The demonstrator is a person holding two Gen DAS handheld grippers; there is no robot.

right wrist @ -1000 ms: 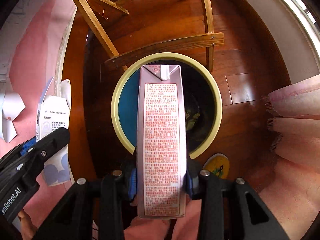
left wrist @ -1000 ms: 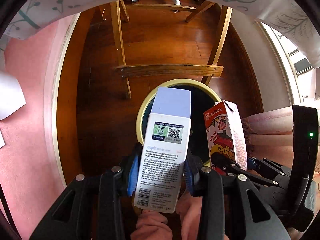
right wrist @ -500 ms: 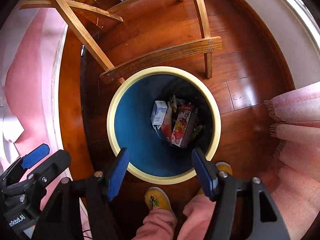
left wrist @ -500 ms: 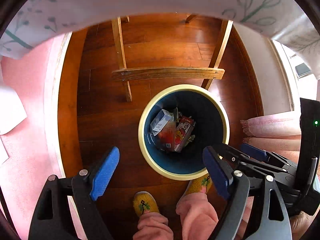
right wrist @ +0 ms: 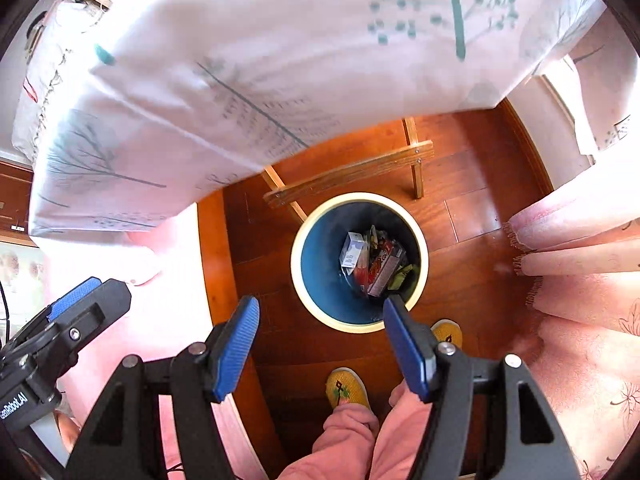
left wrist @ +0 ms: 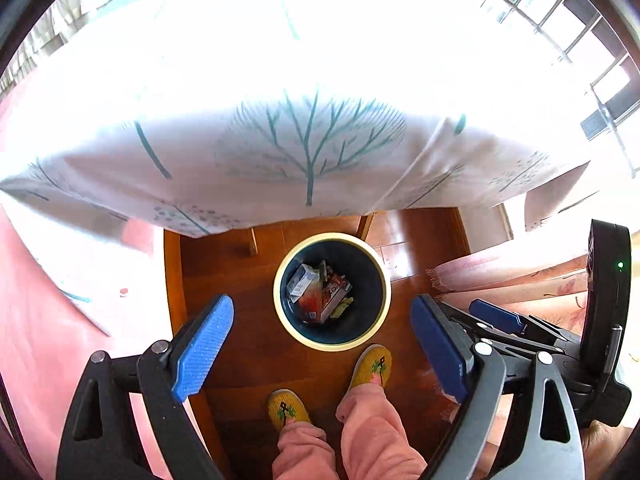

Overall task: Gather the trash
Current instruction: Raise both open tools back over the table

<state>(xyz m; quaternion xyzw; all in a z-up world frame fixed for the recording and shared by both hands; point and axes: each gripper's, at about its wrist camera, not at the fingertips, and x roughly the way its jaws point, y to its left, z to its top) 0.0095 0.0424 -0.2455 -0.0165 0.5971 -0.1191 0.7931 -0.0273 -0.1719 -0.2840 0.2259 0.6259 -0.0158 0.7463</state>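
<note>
A round bin with a cream rim (left wrist: 280, 312) (right wrist: 298, 276) and dark blue inside stands on the wooden floor below both grippers. In it lie a pale blue and white carton (left wrist: 302, 282) (right wrist: 352, 250), a red juice carton (left wrist: 334, 292) (right wrist: 384, 266) and other scraps. My left gripper (left wrist: 320, 344) is open and empty, high above the bin. My right gripper (right wrist: 324, 344) is open and empty, also high above it. The right gripper shows at the right edge of the left wrist view (left wrist: 496, 318), and the left gripper shows at the left edge of the right wrist view (right wrist: 76, 300).
A white tablecloth with teal tree prints (left wrist: 304, 120) (right wrist: 260, 60) hangs over the table edge above the bin. A wooden chair frame (right wrist: 352, 176) stands behind the bin. Pink fabric (right wrist: 580, 248) lies to the right. The person's yellow slippers (left wrist: 370, 366) (right wrist: 346, 388) stand beside the bin.
One second ago each gripper was shut on a carton over the bin. Both opened, the cartons fell into the bin, and both grippers have since risen well above it.
</note>
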